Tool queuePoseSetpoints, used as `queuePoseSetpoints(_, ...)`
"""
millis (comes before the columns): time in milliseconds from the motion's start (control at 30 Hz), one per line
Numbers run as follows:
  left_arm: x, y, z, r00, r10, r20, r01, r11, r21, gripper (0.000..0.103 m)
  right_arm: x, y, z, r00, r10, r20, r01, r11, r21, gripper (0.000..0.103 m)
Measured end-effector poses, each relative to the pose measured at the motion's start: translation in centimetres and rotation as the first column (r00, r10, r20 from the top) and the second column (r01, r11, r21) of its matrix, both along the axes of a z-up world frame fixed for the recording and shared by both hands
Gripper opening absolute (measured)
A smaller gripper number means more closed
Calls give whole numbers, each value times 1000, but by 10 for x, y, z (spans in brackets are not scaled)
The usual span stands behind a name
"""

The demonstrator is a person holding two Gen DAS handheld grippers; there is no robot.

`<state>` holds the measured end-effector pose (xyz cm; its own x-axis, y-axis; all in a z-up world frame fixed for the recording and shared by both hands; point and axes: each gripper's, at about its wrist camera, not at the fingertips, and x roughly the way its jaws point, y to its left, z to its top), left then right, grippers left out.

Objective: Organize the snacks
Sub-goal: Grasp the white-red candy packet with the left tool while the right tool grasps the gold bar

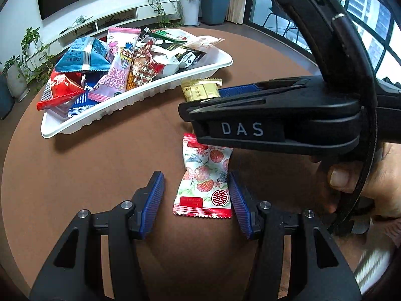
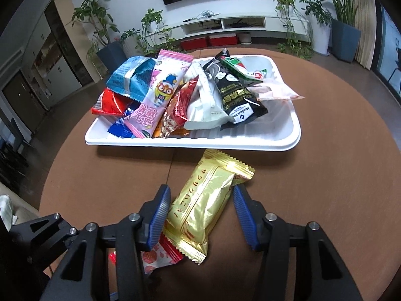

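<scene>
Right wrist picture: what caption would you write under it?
Open right gripper around a gold snack beside the full white tray.

L gripper (image 1: 196, 195) fingers spread wide, low; R gripper (image 2: 201, 208) fingers spread too, crossing ahead of L.

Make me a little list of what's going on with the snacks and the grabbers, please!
left hand-held gripper: open, fingers either side of the lychee-print packet on the table
right hand-held gripper: open, fingers either side of the gold packet
gold packet: lies on the table, in front of the tray
tray: white, piled with snack packets
pink cartoon packet: in the tray, leaning on the pile
table: round, brown
</scene>
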<state>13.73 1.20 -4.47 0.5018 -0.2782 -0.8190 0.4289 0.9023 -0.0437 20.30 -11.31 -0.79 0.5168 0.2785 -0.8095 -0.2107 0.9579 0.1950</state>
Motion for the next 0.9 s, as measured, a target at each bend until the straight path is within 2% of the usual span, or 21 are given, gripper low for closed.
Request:
queuePoseSetpoints(300, 0, -5, -3, 1000, -19, 17, 19, 1000, 7, 50, -4, -1, -1, 1000, 19, 23, -18, 998, -64, 37)
queuePoseSetpoints(467, -3, -8, -3, 999, -32, 33, 32, 999, 14, 39, -6, -3, -1, 999, 24, 29, -22, 998, -61, 35)
queuePoseSetpoints(700, -2, -9, -3, 999, -38, 36, 38, 999, 2, 37, -7, -6, 0, 1000, 18, 21, -18, 1000, -22, 34)
queuePoseSetpoints(900, -4, -7, -2, 999, -45, 22, 45, 999, -30, 35, -8, -17, 1, 1000, 3, -1, -3, 999, 47, 34)
